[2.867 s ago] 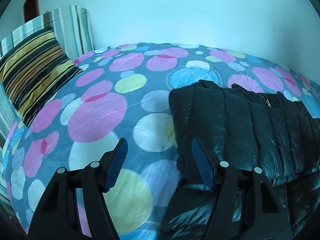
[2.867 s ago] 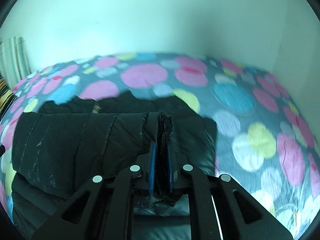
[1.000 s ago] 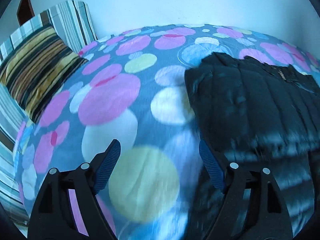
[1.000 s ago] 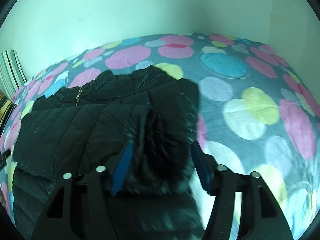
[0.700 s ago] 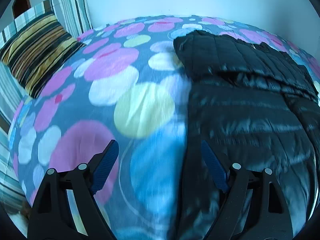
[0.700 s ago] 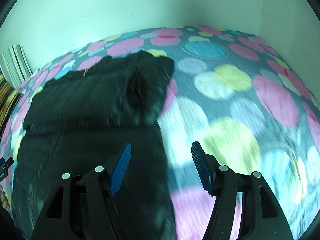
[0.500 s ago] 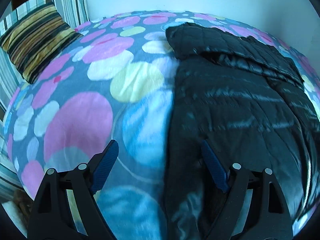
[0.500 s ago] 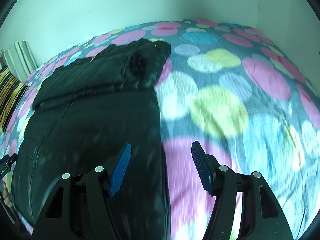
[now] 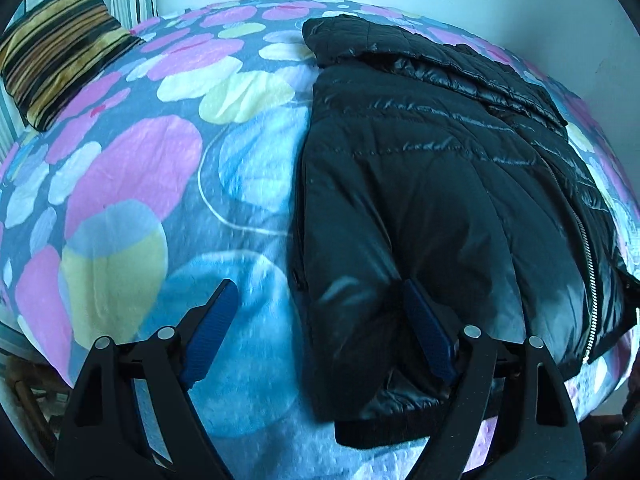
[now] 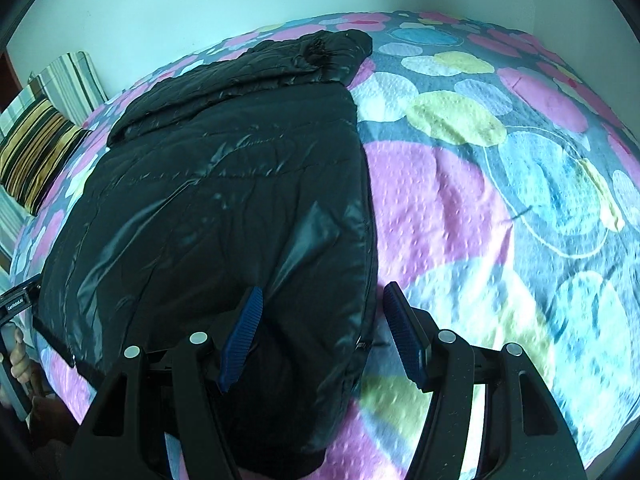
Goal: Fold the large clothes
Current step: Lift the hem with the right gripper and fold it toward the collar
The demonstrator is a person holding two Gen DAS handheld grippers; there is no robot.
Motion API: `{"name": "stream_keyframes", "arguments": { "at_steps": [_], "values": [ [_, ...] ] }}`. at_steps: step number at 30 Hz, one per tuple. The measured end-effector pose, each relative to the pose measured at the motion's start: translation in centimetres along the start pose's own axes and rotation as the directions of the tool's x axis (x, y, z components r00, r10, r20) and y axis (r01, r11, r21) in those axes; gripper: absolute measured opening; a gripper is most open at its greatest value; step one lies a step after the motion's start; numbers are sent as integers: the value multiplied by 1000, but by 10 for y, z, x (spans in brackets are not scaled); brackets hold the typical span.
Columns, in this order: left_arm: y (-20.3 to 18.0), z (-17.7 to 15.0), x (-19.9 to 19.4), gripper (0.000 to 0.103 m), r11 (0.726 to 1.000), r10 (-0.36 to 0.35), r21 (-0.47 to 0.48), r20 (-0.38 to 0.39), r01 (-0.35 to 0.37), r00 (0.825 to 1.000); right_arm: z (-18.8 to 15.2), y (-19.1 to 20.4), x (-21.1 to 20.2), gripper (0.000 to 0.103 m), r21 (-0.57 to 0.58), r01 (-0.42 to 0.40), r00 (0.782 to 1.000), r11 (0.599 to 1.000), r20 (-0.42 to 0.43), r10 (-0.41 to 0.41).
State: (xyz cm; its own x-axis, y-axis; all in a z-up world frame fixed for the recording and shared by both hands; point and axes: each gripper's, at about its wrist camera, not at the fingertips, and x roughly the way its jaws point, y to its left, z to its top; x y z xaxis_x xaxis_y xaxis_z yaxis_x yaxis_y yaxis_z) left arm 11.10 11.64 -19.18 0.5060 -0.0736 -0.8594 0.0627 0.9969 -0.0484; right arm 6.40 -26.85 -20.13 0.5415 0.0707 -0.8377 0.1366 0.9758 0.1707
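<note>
A black puffer jacket (image 9: 432,184) lies flat on a bed with a spotted bedspread (image 9: 132,168); its far end is folded over towards me. It also shows in the right wrist view (image 10: 224,184). My left gripper (image 9: 320,328) is open and empty, its jaws either side of the jacket's near left hem corner. My right gripper (image 10: 324,332) is open and empty, its jaws either side of the jacket's near right edge. The jacket's zip (image 9: 584,240) runs down its right side.
A striped pillow (image 9: 60,64) lies at the far left of the bed, also in the right wrist view (image 10: 36,152). White walls stand behind the bed. The bed's near edge (image 9: 600,380) is just beyond the jacket's hem. The other handle and a hand (image 10: 16,356) show at left.
The right gripper let go of the folded jacket part. Both grippers drew back from the far end to the near hem, staying open.
</note>
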Motion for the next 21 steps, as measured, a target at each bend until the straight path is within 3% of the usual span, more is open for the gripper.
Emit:
{"name": "stream_keyframes", "arguments": {
  "at_steps": [3,10,13,18,21],
  "values": [
    [-2,-5,-1,64,999,-46,-5,-4,46,999,-6,3,-3,50,-17,-21,1000,1000,-8,20],
    [-18,-8,-6,27,996,-72,55,13,71,997,-12,15,-7,17,-58,-27,1000,998,3,27],
    [-23,-9,-11,11,996,-58,76,39,55,998,-13,15,-10,12,-58,-27,999,998,19,28],
    [-23,-9,-33,7,996,-54,74,94,47,994,-13,14,-25,9,-35,-46,997,998,54,48],
    [-17,-7,-65,7,995,-100,42,150,95,984,-13,12,-47,8,-20,-82,992,996,93,84]
  ]
}}
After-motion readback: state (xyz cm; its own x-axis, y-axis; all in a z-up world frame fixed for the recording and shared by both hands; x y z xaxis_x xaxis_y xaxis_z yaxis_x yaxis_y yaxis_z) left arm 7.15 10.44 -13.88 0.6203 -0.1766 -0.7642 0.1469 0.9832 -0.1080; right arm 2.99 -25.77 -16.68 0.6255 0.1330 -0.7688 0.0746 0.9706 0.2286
